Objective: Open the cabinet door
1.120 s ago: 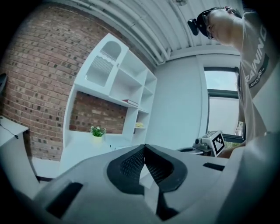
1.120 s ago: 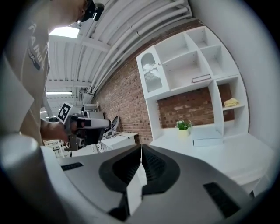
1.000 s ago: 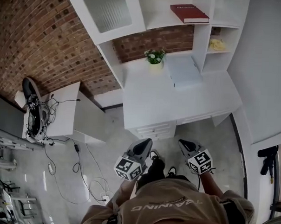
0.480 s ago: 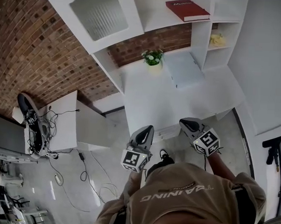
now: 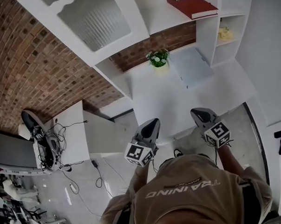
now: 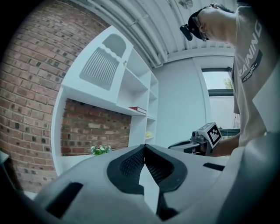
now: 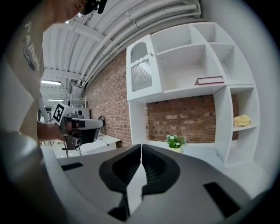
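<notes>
While the person stands at the near edge of a white table [image 5: 164, 98], the left claw [image 5: 152, 122] is clenched, its jaws meeting with nothing between them. The right claw [image 5: 196, 112], just to its right, is also clenched and empty. Both are well apart from the cabinet door [image 5: 95, 20], which sits shut at the far upper left and has a ribbed pane. A potted plant [image 5: 157, 59] stands at the table's far edge. A red book [image 5: 191, 5] lies on a shelf right of the door.

Cabinet door [image 5: 119, 47] smooth matt white, its pane [image 5: 91, 18] ribbed; brick wall [image 5: 35, 67] rough.
</notes>
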